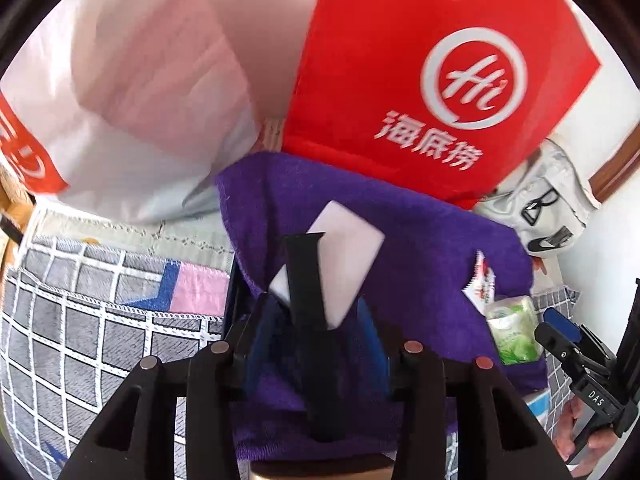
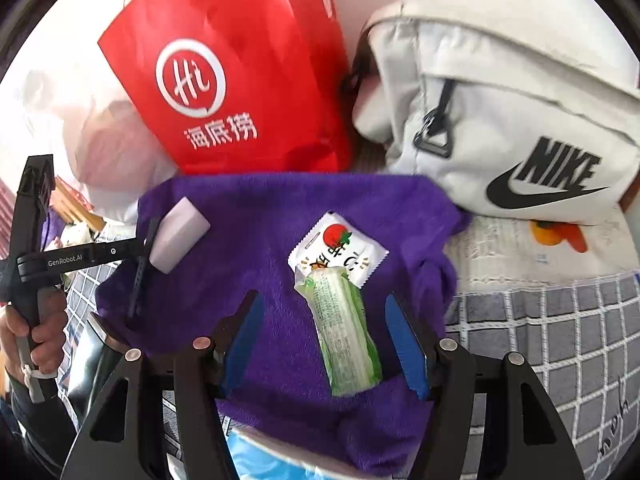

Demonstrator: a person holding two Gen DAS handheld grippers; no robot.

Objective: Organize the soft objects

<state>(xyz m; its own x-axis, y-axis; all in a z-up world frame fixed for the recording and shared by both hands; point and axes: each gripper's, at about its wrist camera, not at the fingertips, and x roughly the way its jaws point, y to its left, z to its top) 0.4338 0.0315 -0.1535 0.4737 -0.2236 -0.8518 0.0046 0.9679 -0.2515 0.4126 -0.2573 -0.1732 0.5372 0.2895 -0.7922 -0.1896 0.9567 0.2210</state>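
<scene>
Grey checked bedding (image 2: 560, 340) with white grid lines covered the surface, and on it a purple towel (image 2: 280, 220) lay spread flat. On the towel's middle sat a green-and-white packet (image 2: 344, 336), its upper end overlapping a white sachet (image 2: 340, 248) printed with a strawberry. Toward the towel's left edge lay a pale rectangular block (image 2: 180, 236), with a black strap (image 1: 308, 300) lying across it.

Over the green packet, the right gripper (image 2: 324, 340) had its blue pads (image 2: 404, 344) apart on either side of it, clear of the wrapper. From its own camera, the left gripper (image 1: 316, 332) stood with jaws parted around the strap; whether the pads pressed on it could not be told. A hand (image 2: 36, 332) gripped the left tool's handle.

Behind the towel stood a red paper bag (image 2: 240, 72) bearing a white logo, a white bag (image 1: 140, 100) left of it, and a pale grey Nike bag (image 2: 520, 120) at the right.
</scene>
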